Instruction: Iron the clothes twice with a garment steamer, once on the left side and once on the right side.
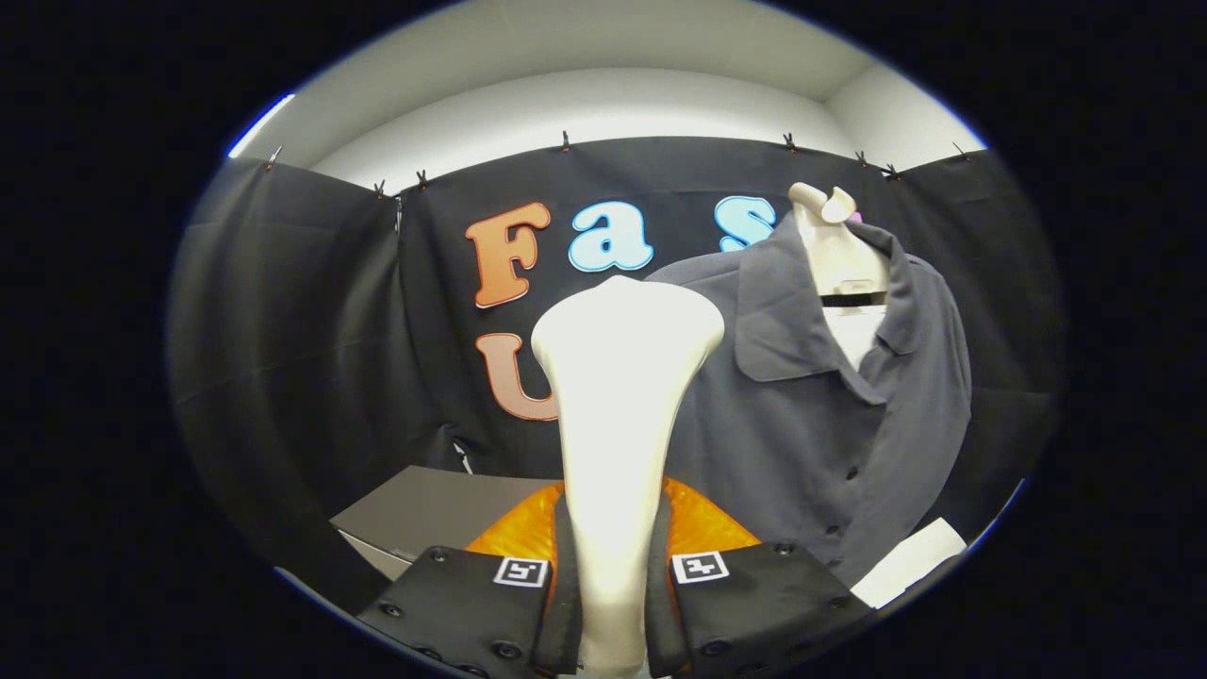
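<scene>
The gripper (pixel 613 604) was clamped on the upright steamer (pixel 618 396), both fingers pressing its handle, while the grey shirt (pixel 801 415) hung just beyond it, off to the right.

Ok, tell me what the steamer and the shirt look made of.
Steamer: smooth cream plastic, going by its even sheen; the tool is shut on its handle. Shirt: soft matte grey woven cloth, it seems, with folds, a collar and buttons, hanging beyond the fingers.

The steamer (pixel 618 424) stands upright between the jaws, with the shirt (pixel 811 415) hanging beyond to its right.
</scene>
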`<state>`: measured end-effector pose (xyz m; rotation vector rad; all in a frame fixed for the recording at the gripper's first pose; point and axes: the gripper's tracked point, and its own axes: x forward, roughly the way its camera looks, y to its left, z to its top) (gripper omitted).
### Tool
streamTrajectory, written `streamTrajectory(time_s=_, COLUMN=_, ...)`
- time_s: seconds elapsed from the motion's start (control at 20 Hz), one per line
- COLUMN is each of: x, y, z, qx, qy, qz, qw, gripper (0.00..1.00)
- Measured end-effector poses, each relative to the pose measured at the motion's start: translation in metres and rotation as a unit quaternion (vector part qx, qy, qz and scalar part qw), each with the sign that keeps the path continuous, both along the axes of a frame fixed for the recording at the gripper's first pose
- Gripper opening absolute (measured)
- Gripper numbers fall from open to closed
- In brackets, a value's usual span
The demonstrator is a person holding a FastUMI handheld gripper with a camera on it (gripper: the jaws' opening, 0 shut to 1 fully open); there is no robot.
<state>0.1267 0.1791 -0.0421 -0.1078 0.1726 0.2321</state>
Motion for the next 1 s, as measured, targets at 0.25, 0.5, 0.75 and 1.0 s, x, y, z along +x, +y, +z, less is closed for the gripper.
streamTrajectory(time_s=0.25, x=0.01, y=-0.052, z=0.009, qx=-0.001, qy=-0.009, qz=-0.029, qw=1.0, gripper=0.34)
streamTrajectory(time_s=0.5, x=0.032, y=-0.094, z=0.008, qx=-0.002, qy=-0.011, qz=-0.053, qw=0.999, gripper=0.34)
streamTrajectory(time_s=0.75, x=0.047, y=-0.122, z=-0.006, qx=-0.01, qy=0.0, qz=-0.063, qw=0.998, gripper=0.34)
streamTrajectory(time_s=1.0, x=0.059, y=-0.134, z=-0.023, qx=-0.005, qy=0.007, qz=-0.054, qw=0.998, gripper=0.34)
